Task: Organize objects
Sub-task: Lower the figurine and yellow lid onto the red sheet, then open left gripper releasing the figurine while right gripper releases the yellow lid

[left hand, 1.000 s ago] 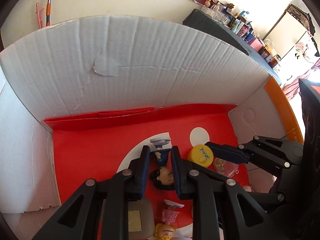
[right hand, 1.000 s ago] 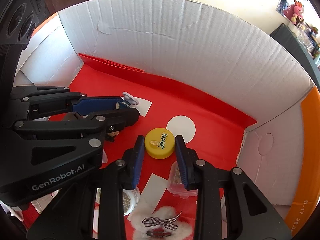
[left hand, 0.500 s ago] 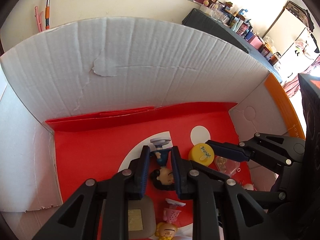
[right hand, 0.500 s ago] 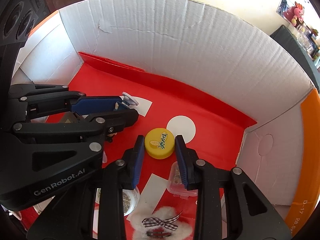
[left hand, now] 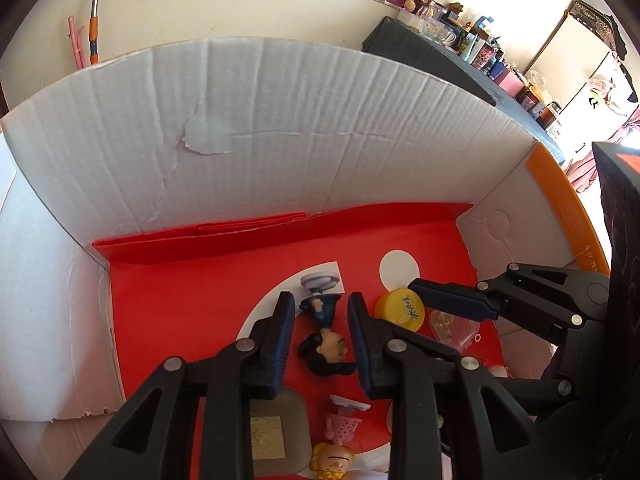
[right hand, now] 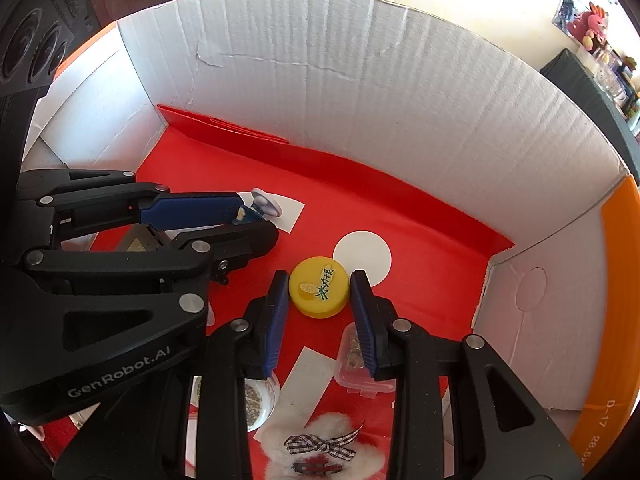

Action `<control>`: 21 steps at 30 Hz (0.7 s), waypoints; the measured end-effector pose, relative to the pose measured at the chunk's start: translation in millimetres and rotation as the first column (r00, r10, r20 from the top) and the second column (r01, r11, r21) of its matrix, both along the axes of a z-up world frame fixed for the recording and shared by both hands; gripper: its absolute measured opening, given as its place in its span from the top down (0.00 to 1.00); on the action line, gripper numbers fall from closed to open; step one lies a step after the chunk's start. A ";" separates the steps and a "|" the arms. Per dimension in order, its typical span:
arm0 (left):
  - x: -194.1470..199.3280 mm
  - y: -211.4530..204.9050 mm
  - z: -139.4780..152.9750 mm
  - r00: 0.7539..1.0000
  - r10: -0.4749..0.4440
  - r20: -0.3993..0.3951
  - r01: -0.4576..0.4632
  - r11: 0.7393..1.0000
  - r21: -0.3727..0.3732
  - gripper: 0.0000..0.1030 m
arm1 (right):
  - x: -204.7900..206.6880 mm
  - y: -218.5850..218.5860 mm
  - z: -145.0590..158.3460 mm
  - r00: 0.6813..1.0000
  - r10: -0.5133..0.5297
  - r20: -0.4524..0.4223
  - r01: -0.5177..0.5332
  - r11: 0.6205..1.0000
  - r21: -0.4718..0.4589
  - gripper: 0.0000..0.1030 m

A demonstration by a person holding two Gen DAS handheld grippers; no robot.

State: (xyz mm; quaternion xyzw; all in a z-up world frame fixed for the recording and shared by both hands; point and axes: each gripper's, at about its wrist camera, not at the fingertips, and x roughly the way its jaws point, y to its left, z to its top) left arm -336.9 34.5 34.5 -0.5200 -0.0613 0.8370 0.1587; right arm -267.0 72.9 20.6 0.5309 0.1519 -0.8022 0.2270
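Note:
A small black-haired figurine in blue (left hand: 323, 328) with a grey suction base lies on the red floor of a white cardboard box (left hand: 280, 128). My left gripper (left hand: 320, 308) is open, its pads on either side of the figurine with gaps. A yellow bottle cap (right hand: 319, 286) lies flat on the red floor; it also shows in the left wrist view (left hand: 401, 311). My right gripper (right hand: 319, 286) stands around the cap, pads at its rim with a slight gap, resting on the floor.
Near the front lie a clear plastic case (right hand: 354, 364), a round tin of grains (right hand: 256, 398), a fluffy white hair clip with a checked bow (right hand: 320, 448), a grey pad (left hand: 276, 432) and a yellow-haired figurine in pink (left hand: 336, 440). Box walls enclose back and sides.
My left gripper has opened wider around the figurine, which now lies free between the pads. The right gripper stays at the yellow cap, opened slightly.

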 end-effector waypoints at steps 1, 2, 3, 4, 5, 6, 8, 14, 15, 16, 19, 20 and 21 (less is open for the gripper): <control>-0.2 0.4 -0.2 1.000 0.001 0.000 -0.001 1.000 0.001 0.71 | 0.4 0.1 0.4 1.000 0.000 0.000 0.000 1.000 -0.001 0.71; 0.2 0.2 -0.4 1.000 0.002 0.001 -0.002 1.000 0.002 0.71 | 1.6 0.6 0.8 1.000 0.000 0.001 0.000 1.000 -0.001 0.71; -0.2 0.3 -0.4 1.000 0.003 0.001 -0.003 1.000 0.004 0.71 | 2.7 1.2 1.2 1.000 0.000 0.001 0.000 1.000 -0.001 0.70; -0.7 0.4 -0.9 1.000 0.003 0.002 -0.003 1.000 0.006 0.71 | 2.2 0.9 1.1 1.000 0.000 0.001 0.000 1.000 -0.001 0.70; -0.3 -0.4 -1.0 1.000 0.004 0.002 -0.004 1.000 0.007 0.71 | -1.1 0.4 0.6 1.000 0.000 0.000 0.000 1.000 0.000 0.70; -0.7 -0.4 -1.2 1.000 0.005 0.003 -0.005 1.000 0.008 0.71 | -0.1 0.9 1.0 1.000 0.000 0.000 0.000 1.000 0.000 0.70; 1.3 -3.5 -1.5 1.000 0.005 0.005 -0.005 1.000 0.012 0.71 | -3.5 -0.1 0.5 1.000 0.000 0.000 0.000 1.000 0.000 0.70; 2.5 -5.8 1.5 1.000 0.004 0.000 -0.004 1.000 0.027 0.71 | -0.3 2.7 6.8 1.000 -0.005 0.002 0.005 1.000 -0.004 0.70; 2.2 -6.4 2.5 1.000 0.004 -0.004 -0.004 1.000 0.028 0.71 | -1.4 -8.1 5.2 1.000 -0.006 0.001 0.006 1.000 -0.006 0.69; 2.2 -6.9 3.6 1.000 0.004 -0.007 -0.004 1.000 0.028 0.71 | -0.5 -7.7 6.3 1.000 -0.008 -0.003 0.008 1.000 -0.005 0.69; 2.1 -8.4 7.0 1.000 0.005 -0.016 -0.005 1.000 0.024 0.71 | 3.1 -7.3 9.3 1.000 -0.007 -0.009 0.007 1.000 -0.004 0.64; 2.4 -9.3 8.1 1.000 0.005 -0.020 -0.004 1.000 0.023 0.71 | 4.7 -6.9 11.1 1.000 -0.007 -0.014 0.007 1.000 -0.008 0.61; 2.3 -9.8 9.4 1.000 0.005 -0.024 -0.005 1.000 0.023 0.71 | 6.6 -6.6 13.4 1.000 -0.006 -0.023 0.006 1.000 -0.011 0.53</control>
